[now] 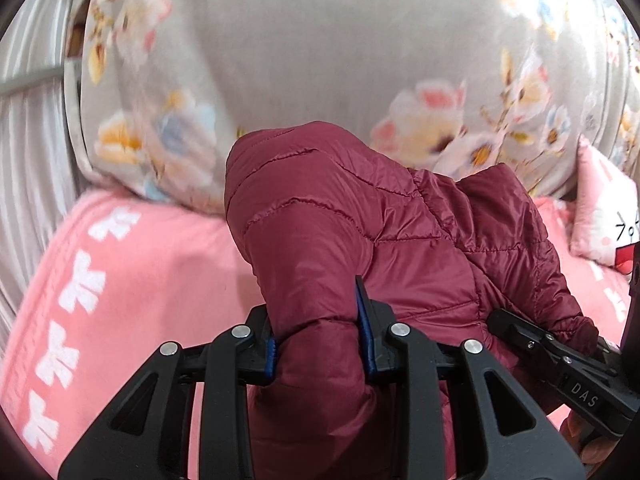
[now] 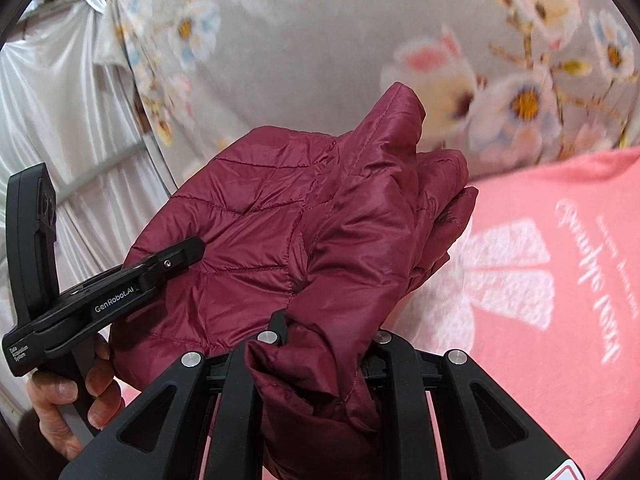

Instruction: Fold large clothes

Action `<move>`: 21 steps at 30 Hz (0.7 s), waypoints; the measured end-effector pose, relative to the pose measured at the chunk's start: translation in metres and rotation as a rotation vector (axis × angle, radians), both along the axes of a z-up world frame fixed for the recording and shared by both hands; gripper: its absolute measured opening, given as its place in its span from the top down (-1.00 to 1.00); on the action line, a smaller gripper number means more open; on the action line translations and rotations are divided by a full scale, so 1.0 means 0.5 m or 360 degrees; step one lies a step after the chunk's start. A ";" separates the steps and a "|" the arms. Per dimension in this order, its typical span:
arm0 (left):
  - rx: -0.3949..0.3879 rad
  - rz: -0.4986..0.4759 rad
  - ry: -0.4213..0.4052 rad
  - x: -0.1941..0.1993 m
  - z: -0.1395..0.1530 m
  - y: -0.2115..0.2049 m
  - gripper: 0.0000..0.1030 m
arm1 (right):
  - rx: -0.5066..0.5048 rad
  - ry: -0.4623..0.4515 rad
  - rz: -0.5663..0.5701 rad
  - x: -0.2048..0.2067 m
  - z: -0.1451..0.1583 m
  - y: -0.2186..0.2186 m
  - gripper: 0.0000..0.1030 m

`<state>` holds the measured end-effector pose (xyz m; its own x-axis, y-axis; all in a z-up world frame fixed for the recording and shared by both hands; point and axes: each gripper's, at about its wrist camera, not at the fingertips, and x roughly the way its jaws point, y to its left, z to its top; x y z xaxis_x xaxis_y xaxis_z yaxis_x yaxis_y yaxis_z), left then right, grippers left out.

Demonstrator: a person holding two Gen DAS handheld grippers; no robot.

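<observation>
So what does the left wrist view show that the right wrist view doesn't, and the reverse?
Only the left wrist view shows the left gripper clamped on a puffy fold of the quilted maroon jacket, blue pads visible, plus a small pink cushion. Only the right wrist view shows the person's hand holding the left gripper's handle, and white script on the pink blanket. Both show the jacket bunched in each gripper, the right gripper, and the grey floral bedding.
</observation>
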<state>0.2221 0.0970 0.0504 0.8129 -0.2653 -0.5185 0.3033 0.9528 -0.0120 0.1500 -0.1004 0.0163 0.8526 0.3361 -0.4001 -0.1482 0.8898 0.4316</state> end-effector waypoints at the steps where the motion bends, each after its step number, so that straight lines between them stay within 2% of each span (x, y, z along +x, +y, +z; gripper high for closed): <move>1: 0.0001 0.0002 0.0018 0.007 -0.016 0.003 0.44 | 0.0001 0.0027 0.0002 0.007 -0.015 0.003 0.72; 6: 0.0003 0.0012 0.0130 0.038 -0.109 0.013 0.44 | -0.0027 0.0165 0.0002 0.038 -0.096 0.021 0.72; 9: 0.0006 0.0020 0.0161 0.045 -0.145 0.018 0.44 | -0.0034 0.0214 0.0012 0.045 -0.135 0.031 0.71; 16: 0.0041 0.0051 0.0234 0.049 -0.193 0.024 0.33 | -0.0012 0.0306 0.0005 0.048 -0.185 0.039 0.62; 21: 0.0046 0.0097 0.0273 0.048 -0.212 0.029 0.17 | 0.0066 0.0363 -0.0019 0.045 -0.209 0.027 0.42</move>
